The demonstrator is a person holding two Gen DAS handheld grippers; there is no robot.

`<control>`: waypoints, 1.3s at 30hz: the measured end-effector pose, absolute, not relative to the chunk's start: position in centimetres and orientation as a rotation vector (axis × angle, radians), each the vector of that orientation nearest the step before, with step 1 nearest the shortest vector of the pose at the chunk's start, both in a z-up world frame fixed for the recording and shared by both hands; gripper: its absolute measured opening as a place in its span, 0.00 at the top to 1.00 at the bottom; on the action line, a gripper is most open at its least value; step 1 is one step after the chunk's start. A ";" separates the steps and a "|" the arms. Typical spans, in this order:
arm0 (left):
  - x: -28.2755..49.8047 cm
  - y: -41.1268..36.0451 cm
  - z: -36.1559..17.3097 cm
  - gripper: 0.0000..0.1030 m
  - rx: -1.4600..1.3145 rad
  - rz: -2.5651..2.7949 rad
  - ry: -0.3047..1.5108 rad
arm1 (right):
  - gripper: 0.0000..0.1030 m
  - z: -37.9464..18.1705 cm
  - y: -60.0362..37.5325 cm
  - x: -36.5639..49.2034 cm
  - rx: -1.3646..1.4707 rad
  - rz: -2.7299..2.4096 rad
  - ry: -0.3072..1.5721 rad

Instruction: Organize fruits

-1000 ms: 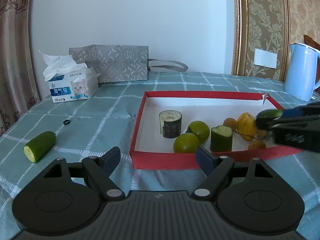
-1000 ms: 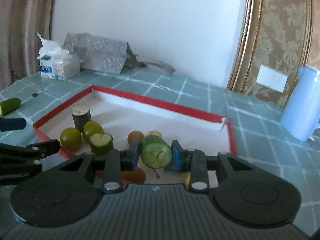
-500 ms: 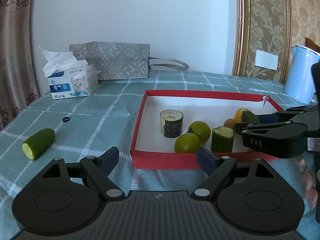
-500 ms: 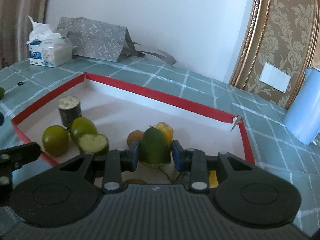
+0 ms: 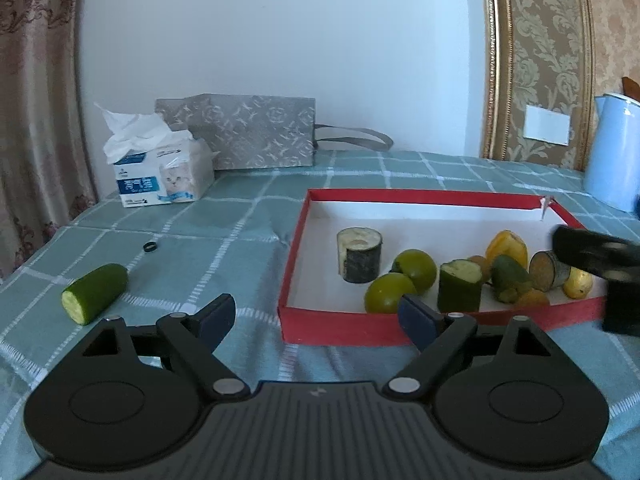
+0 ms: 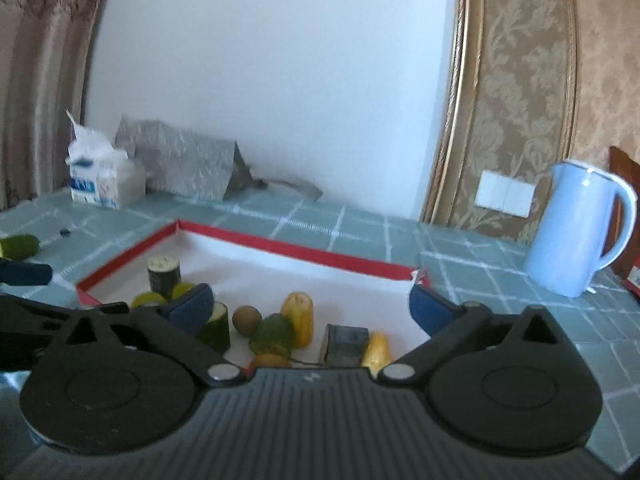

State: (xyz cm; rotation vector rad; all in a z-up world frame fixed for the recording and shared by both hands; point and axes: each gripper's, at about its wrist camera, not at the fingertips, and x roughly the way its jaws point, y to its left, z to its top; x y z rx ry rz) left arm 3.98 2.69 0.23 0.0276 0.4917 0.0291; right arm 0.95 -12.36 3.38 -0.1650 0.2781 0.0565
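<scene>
My right gripper [image 6: 308,304] is spread and empty above the red tray [image 5: 340,326], where limes, cucumber chunks and yellow fruit sit clustered. My left gripper [image 5: 316,316], also spread wide, should swing left, straddle the cucumber piece [image 5: 95,293] lying alone on the checked green worktop [image 5: 224,248] and close across its width. Tissue box [image 5: 160,178] and kettle [image 6: 576,228] stand clear

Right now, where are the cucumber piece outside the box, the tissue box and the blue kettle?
cucumber piece [image 5: 96,293], left wrist view, green skin.
tissue box [image 5: 160,184], left wrist view, printed front.
blue kettle [image 6: 568,232], right wrist view, body.
</scene>
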 end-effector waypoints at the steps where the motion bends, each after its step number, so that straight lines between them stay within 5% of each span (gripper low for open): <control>1: 3.9 2.7 0.2 0.14 0.026 0.033 0.495 | 0.00 3.6 -12.6 0.4 -0.149 0.064 0.284; 39: -3.0 -0.5 0.9 0.14 -0.030 0.132 0.534 | 0.00 -0.5 -16.0 -3.1 0.036 -0.079 0.460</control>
